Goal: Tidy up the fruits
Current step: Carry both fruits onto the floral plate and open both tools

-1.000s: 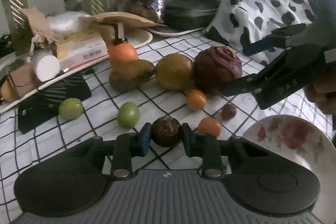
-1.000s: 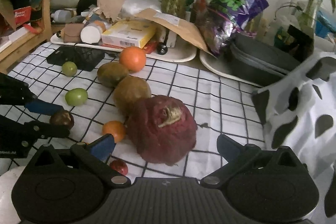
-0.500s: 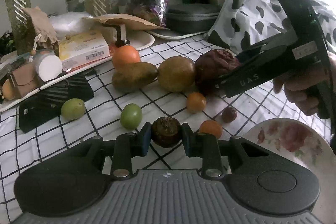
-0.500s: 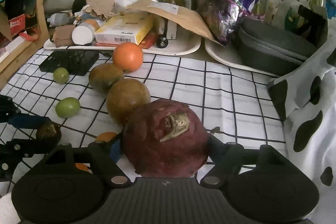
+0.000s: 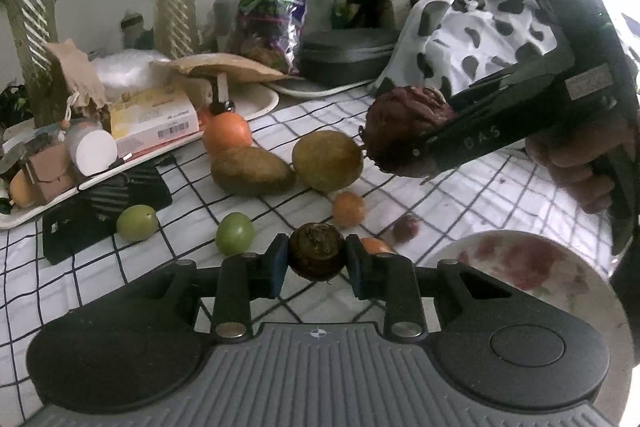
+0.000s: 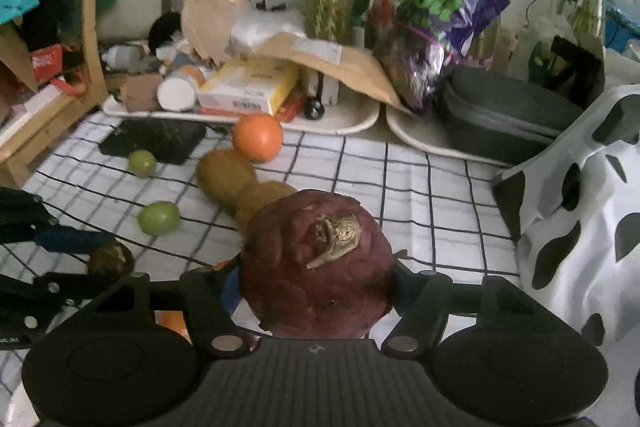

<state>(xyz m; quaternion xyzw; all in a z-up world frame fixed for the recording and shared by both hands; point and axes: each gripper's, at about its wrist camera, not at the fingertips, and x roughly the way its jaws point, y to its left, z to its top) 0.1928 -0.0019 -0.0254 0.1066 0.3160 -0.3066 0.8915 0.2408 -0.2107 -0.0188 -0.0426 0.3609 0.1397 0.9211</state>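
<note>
So my left gripper (image 5: 317,259) is clamped on a small dark brown fruit (image 5: 316,255), low center of the left wrist view, pads pressed on both sides of it. My right gripper (image 6: 318,291) has its fingers squeezed around the big wrinkly dark red fruit (image 6: 318,263), which fills the bottom middle of the right wrist view and shows up held clear above the checked tablecloth (image 5: 460,203) at the right center of the left view. The rest of the fruit sits in a loose cluster mid-frame: an orange (image 5: 227,134) touching a brown pear-shaped fruit (image 5: 252,171), a round brownish fruit (image 5: 327,159) just beside that, two green ones (image 5: 235,233) to the lower left, a small orange one (image 5: 349,209) and a tiny reddish one (image 5: 406,228) near my left fingers. Another orange bit peeks out right behind my left gripper's right finger. The floral plate (image 5: 532,279) is at the lower right edge, its rim close to my left gripper. Open cloth is mostly to the right of the cluster, running up to the cow-print fabric (image 5: 480,27). The back edge is crowded: a white tray (image 5: 256,107) of boxes at upper left, a black flat thing (image 5: 104,203) on the cloth below it, and a dark case (image 5: 344,55) top center.
</note>
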